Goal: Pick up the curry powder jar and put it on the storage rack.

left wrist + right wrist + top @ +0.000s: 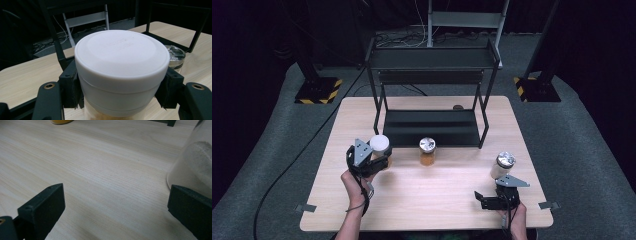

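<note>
Here the left gripper (120,100) clamps the white-lidded jar (121,70); the right gripper (117,212) gapes beside a pale jar (195,167).

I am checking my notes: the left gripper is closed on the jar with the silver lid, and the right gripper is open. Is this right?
Not quite. The left gripper is closed on the jar with the white lid, as the left gripper view shows. The right gripper is open.

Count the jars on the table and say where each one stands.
3. A white-lidded jar at the left, gripped by the left claw; an amber jar with a metal lid in the middle; a pale-filled jar at the right, beside the right claw. None seems hidden.
</note>
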The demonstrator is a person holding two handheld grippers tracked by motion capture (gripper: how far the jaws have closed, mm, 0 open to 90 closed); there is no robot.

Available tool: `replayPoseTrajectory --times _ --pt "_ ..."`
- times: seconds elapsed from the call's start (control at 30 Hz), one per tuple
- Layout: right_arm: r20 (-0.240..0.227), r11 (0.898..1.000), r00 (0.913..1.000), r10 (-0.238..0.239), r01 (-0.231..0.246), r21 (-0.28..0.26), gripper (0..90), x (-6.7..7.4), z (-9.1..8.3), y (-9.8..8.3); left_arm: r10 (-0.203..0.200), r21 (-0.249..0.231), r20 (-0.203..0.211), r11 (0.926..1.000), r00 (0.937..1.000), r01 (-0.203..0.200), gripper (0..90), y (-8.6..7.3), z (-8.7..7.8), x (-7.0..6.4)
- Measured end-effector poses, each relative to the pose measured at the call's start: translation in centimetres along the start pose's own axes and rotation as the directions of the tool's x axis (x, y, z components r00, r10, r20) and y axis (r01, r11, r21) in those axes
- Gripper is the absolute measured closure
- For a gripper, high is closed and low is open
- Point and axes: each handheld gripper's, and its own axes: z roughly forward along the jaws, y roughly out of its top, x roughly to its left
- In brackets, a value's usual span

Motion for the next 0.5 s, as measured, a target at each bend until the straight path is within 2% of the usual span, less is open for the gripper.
replayPoseTrajectory --times 0.5 --pt "0.000 1.000 1.0000 0.003 -0.003 -0.003 0.3 -0.03 -0.03 -0.01 0.003 0.005 0.003 1.0000 1.0000 -0.003 33.9 0.37 0.80 0.07"
